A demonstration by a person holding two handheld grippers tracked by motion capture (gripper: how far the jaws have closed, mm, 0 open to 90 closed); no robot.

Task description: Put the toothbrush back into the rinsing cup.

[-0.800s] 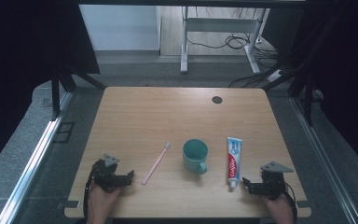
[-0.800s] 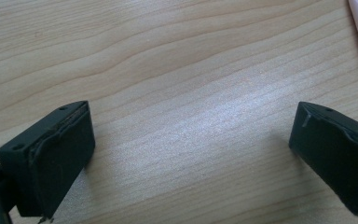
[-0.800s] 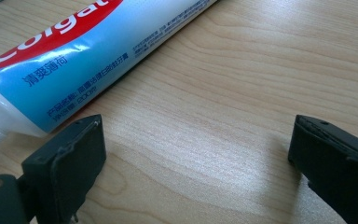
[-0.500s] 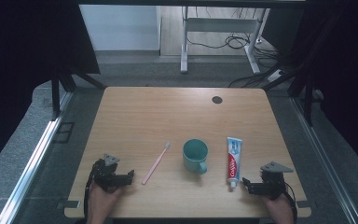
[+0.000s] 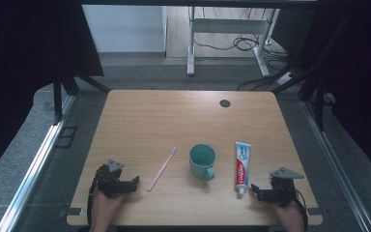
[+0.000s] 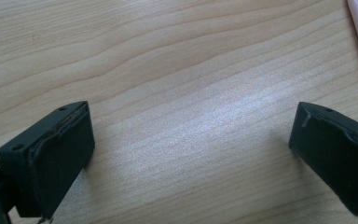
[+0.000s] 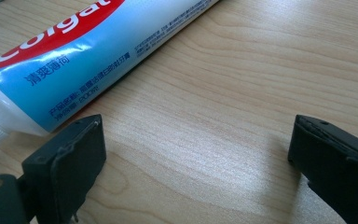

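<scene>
While both claws gape empty, toothpaste (image 5: 242,166) just beside right claw (image 5: 257,192); toothbrush (image 5: 162,169) near left claw (image 5: 134,183).

Matt wood-grain table (image 5: 174,116), glossy plastic toothpaste tube (image 7: 98,51), matt black fingers (image 6: 56,154).

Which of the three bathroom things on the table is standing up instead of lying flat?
The green cup, between the other two. It stands upright with its mouth open to the top, while the pink toothbrush and the toothpaste tube lie flat.

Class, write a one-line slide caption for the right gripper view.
Open right gripper resting over bare wooden table, toothpaste tube lying just beyond its left jaw.
</scene>
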